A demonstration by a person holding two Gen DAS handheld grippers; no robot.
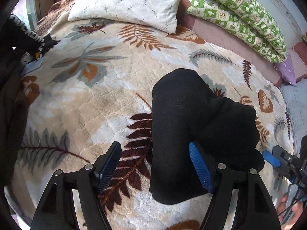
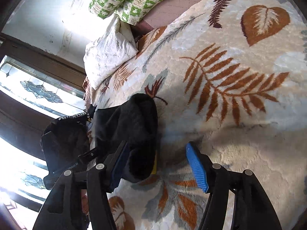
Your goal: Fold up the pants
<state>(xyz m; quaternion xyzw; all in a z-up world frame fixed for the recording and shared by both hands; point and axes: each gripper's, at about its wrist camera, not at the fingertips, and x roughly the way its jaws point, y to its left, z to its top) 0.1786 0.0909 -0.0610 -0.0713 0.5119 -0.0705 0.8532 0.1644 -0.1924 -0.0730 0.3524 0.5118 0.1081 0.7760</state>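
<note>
We see the folded black pants (image 1: 191, 126) lying on the leaf-print blanket (image 1: 107, 103) of the bed, at the left claw's (image 1: 155, 164) one o'clock. Both the left and the right claw (image 2: 157, 164) gape wide, gripping nothing.

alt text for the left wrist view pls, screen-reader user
Black pants, folded into a compact bundle, lie on a cream leaf-print blanket covering a bed; the left tool stands open over the bundle's near edge, pads not pressing it. A white pillow and a green patterned quilt sit at the far end, and the right tool shows at the right edge.
</note>
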